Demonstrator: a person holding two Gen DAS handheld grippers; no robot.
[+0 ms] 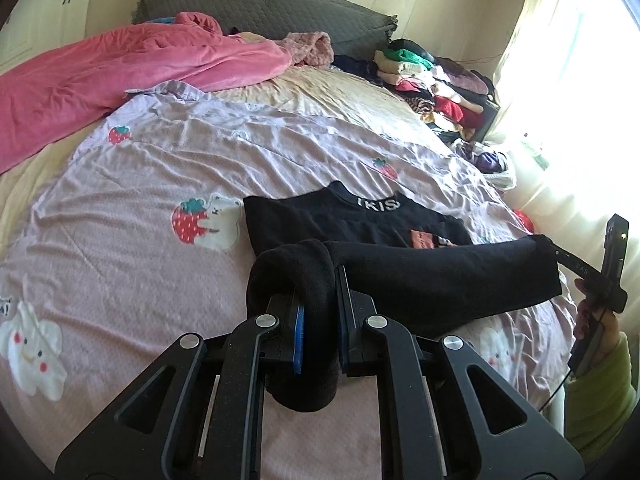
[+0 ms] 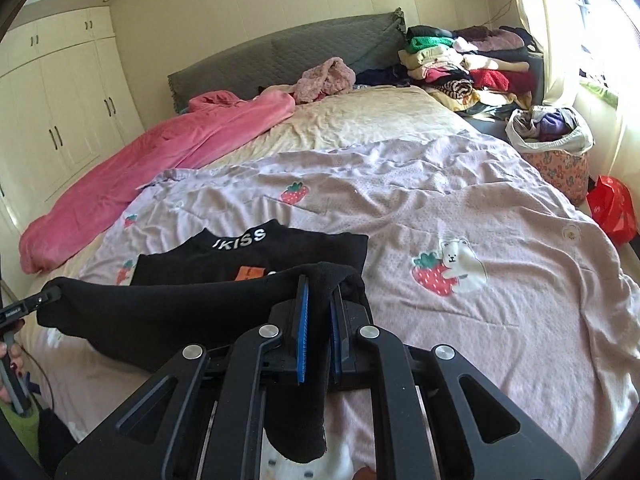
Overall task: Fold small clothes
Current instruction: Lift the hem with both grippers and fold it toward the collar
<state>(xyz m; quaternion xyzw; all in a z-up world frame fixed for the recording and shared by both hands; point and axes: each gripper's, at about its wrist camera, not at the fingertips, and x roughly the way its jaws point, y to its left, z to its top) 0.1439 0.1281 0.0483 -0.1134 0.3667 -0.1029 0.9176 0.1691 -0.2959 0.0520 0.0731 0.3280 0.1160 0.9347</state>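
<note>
the small black knit top with white collar lettering and an orange patch (image 1: 352,220) lies on the bed, on a lilac bedspread printed with strawberries and white bears (image 1: 160,168), its collar pointing toward the grey quilted headboard (image 1: 280,4). its near hem edge is lifted off the cover and stretched as a dark band from side to side, held at both ends.

the left gripper (image 1: 320,308) is clenched on the left end of that band; black fabric bunches between the blue-padded fingers (image 1: 299,332) and hangs down below them. the right gripper (image 2: 318,324) is likewise clamped on the right end, with a flap of the cloth draped between and under its fingers (image 2: 302,332). each gripper shows at the edge of the other's view, with a hand in a green sleeve (image 1: 600,392) gripping its handle.

what matters for the coming move: the held band's long axis runs across, gripper to gripper, while the flat body of the top lies straight ahead of both, toward the headboard. neither hand looks clearly nearer the collar. by my reading, the fold calls for carrying both ends forward together, evenly, so the hem lands square on the chest.
</note>
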